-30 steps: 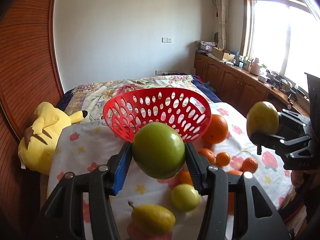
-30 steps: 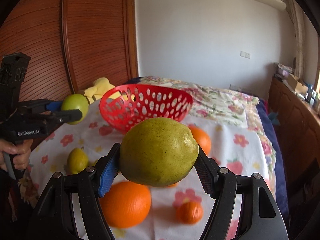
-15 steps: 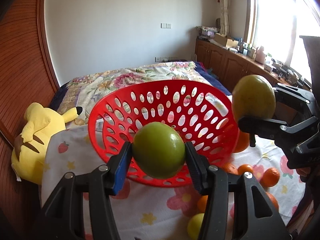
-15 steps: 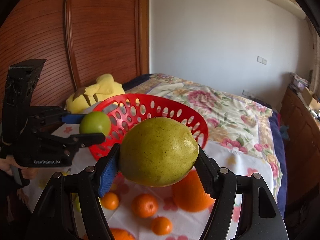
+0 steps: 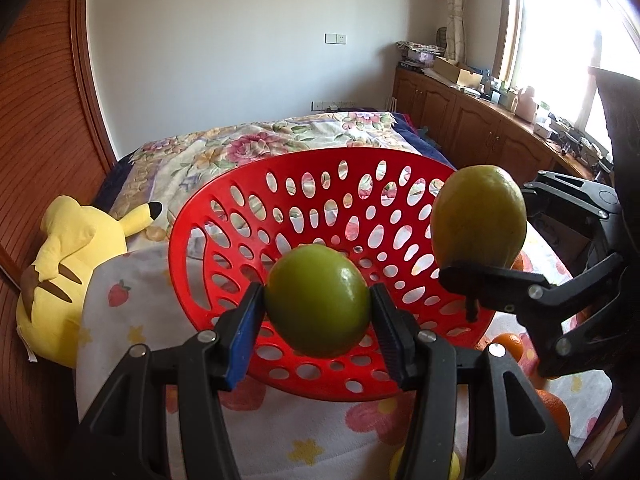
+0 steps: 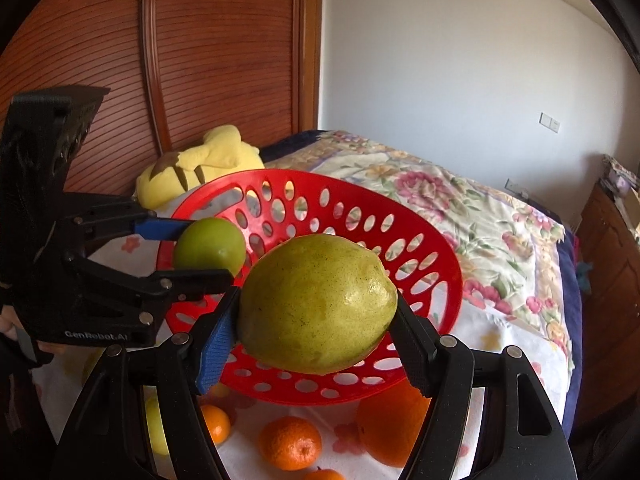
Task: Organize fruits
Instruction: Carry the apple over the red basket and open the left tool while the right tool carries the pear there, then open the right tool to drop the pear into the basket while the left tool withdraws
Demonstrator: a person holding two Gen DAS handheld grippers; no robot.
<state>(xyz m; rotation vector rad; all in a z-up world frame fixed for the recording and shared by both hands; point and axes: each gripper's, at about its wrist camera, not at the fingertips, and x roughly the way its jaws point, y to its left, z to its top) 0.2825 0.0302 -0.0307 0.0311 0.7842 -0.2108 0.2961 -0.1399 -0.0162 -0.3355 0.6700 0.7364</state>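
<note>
Red basket (image 5: 320, 248) on floral cloth (image 5: 320, 432)

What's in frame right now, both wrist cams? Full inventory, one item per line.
basket: 1, red, perforated, on the bed, empty as far as visible
green apple: 1, green, clamped in left tongs over the basket
large yellow-green fruit: 1, clamped in right tongs over the basket
oranges and tangerines: at least four, orange, on the cloth in front of the basket
lemon: 1, yellow, on the cloth, half hidden
plush toy: 1, yellow, left of the basket
cloth: 1, white, flower print, under the basket
left tongs: black, blue pad
right tongs: black, blue pad
</note>
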